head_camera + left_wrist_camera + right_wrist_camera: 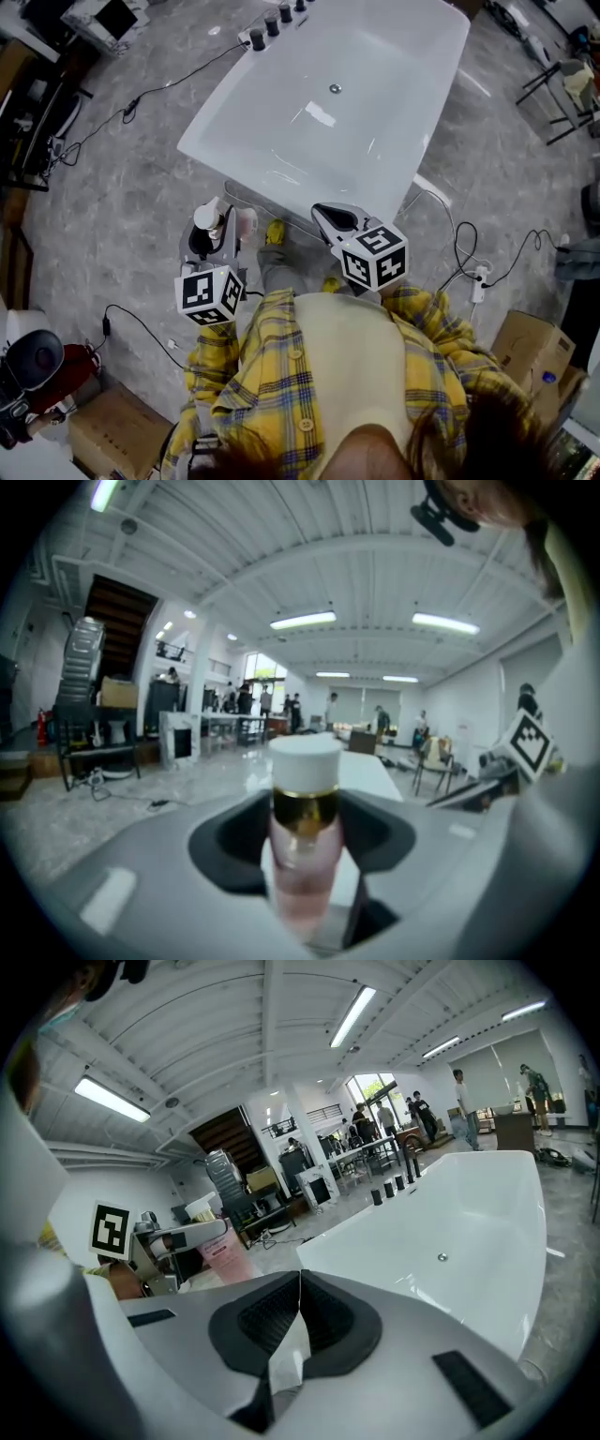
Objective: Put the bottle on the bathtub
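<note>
A pink bottle with a white cap and a gold band stands between the jaws of my left gripper, which is shut on it. In the head view the bottle and the left gripper are just off the near left corner of the white bathtub, over the floor. My right gripper is at the tub's near rim, shut and holding nothing. The right gripper view shows its jaws pressed together, the bathtub ahead on the right and the held bottle on the left.
Black tap knobs line the tub's far left corner and a drain sits in its basin. Cables and a power strip lie on the grey floor. Cardboard boxes stand at the lower right and lower left.
</note>
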Available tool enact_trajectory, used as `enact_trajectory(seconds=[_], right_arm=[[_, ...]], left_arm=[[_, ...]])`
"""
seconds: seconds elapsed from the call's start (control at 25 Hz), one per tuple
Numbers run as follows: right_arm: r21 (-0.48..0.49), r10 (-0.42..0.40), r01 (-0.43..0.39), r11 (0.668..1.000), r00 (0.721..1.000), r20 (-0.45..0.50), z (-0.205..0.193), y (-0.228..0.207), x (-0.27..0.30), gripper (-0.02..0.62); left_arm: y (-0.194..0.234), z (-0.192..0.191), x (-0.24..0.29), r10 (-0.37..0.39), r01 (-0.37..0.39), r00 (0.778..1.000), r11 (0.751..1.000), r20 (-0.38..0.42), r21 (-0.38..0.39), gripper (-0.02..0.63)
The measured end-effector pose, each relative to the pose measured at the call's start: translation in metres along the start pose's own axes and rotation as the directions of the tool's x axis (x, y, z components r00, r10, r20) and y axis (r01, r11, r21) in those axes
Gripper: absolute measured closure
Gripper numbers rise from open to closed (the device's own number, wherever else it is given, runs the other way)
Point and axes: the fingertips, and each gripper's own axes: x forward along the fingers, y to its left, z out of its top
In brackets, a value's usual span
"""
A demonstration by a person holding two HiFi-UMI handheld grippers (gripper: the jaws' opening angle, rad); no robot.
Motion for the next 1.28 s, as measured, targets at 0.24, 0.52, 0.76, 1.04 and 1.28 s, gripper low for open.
enact_trajectory(seconds=[0.24, 0.52, 0.76, 1.04, 1.28], right_arm=[[0.017, -0.039, 0.039, 0.999, 0.999, -0.016, 0.029, -0.004, 0.051, 0.580], [0.020, -0.072, 0.073, 0.997, 0.996, -0.046, 0.059, -0.006, 0.113, 0.580], [0.023, -0.106, 0.107, 0.994, 0.993, -0.058, 0.074, -0.016, 0.154, 0.581], [0.027, -0.114, 0.117, 0.993, 0.990, -0.078, 0.086, -0.022, 0.197, 0.580], [0.024, -0.100, 0.103, 0.994, 0.989, -0.113, 0.091, -0.024, 0.231, 0.580]], left_arm=[[0.042, 0.012, 0.047, -0.064, 0.065, 0.998, 0.998, -0.010, 0.025, 0.391], [0.093, 0.011, 0.103, -0.114, 0.115, 0.992, 0.993, -0.054, 0.016, 0.391], [0.127, 0.013, 0.149, -0.147, 0.149, 0.986, 0.989, -0.075, 0.026, 0.391], [0.156, 0.020, 0.196, -0.159, 0.164, 0.984, 0.985, -0.083, 0.053, 0.391], [0.178, 0.024, 0.232, -0.155, 0.161, 0.984, 0.985, -0.088, 0.060, 0.391]])
